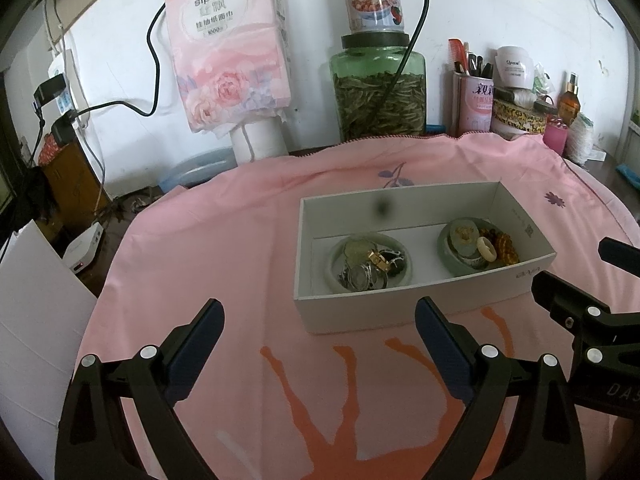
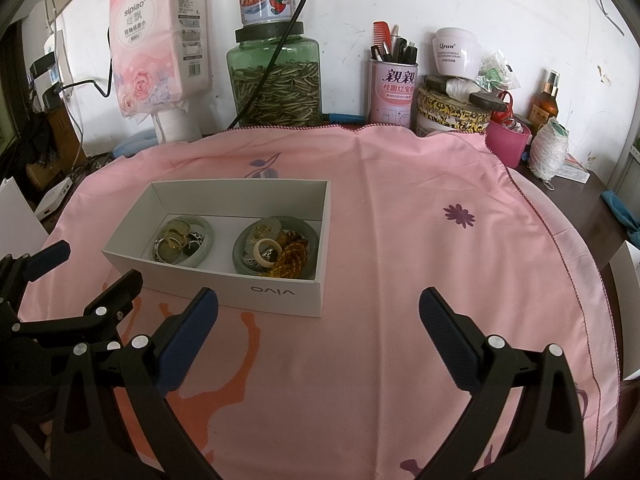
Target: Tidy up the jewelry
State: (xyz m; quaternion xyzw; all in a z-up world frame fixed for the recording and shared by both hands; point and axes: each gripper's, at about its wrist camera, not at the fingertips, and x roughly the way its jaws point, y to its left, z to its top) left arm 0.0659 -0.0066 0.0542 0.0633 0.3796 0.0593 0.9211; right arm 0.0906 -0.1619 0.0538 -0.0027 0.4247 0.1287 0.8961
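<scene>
A white cardboard box (image 1: 400, 308) (image 2: 224, 284) sits on the pink cloth. Inside it, two green jade bangles each ring a pile of jewelry: a left pile (image 1: 370, 262) (image 2: 182, 244) with rings and a watch, and a right pile (image 1: 478, 246) (image 2: 276, 252) with a cream ring and amber beads. My left gripper (image 1: 320, 316) is open and empty, just in front of the box's left end. My right gripper (image 2: 318, 304) is open and empty, in front of the box's right corner. The right gripper also shows at the edge of the left wrist view (image 1: 588, 284).
The pink cloth (image 2: 420, 260) covers a round table. Along the wall stand a tissue pack (image 1: 228, 48), a green jar of seeds (image 2: 276, 84), a pink pen can (image 2: 394, 96), tins, a pink cup (image 2: 508, 140) and a thread spool (image 2: 548, 148). A white box (image 1: 24, 320) lies left.
</scene>
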